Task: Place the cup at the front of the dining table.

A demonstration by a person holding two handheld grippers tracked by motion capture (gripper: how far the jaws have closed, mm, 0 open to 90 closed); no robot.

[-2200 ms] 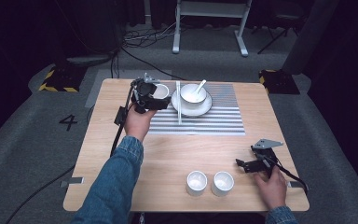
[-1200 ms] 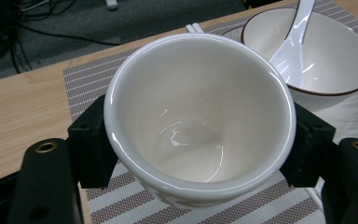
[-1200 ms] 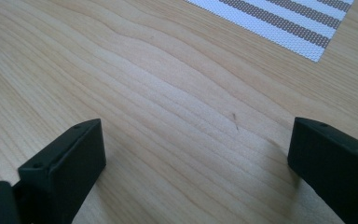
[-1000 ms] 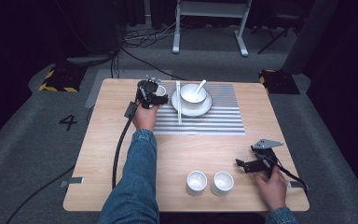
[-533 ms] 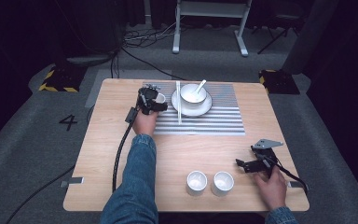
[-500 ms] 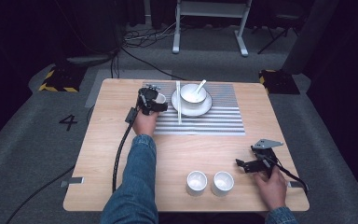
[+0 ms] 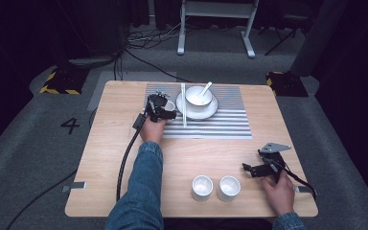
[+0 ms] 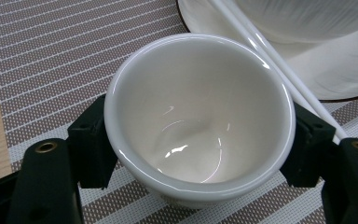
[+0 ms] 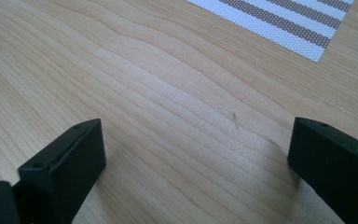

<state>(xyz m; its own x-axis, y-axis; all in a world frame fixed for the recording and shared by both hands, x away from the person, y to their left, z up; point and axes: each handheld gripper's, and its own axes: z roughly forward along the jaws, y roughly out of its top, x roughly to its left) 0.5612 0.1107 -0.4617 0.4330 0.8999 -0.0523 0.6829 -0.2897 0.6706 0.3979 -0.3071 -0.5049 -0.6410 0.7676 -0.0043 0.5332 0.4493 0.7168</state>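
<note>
1. Change: left tongs (image 7: 165, 109) have come back a little toward 6 o'clock along the mat (image 7: 220, 125) since about a second ago; earlier they sat closer to the mat's far left corner. The forearm has also swung in from the left to run more straight up the desk (image 7: 100, 158).
2. Left tongs (image 8: 200, 140) are clamped on the cup (image 8: 198, 116), one jaw on each side of its wall. The cup (image 7: 169, 105) sits over the mat, at 9 o'clock of the plate (image 7: 212, 111), just beside it.
3. Meaning: looks like the cup is being placed next to the plate; whether its base is down on the mat, cannot tell.
4. Right tongs (image 9: 196, 154) stand wide apart, nothing between them, low over bare desk at the near right. No change there.
5. Tight side: at 3 o'clock of the cup lie the chopsticks (image 7: 183, 105), touching or nearly so in the left gripper view, then the plate with bowl (image 7: 199, 96) and spoon (image 7: 205, 89).
6. Open room: at 9 and 6 o'clock of the cup, mat and bare desk; best way out for the left tongs.
7. Two more cups (image 7: 202, 188) (image 7: 229, 188) stand at the near edge, just left of the right tongs, well apart from the mat.
</note>
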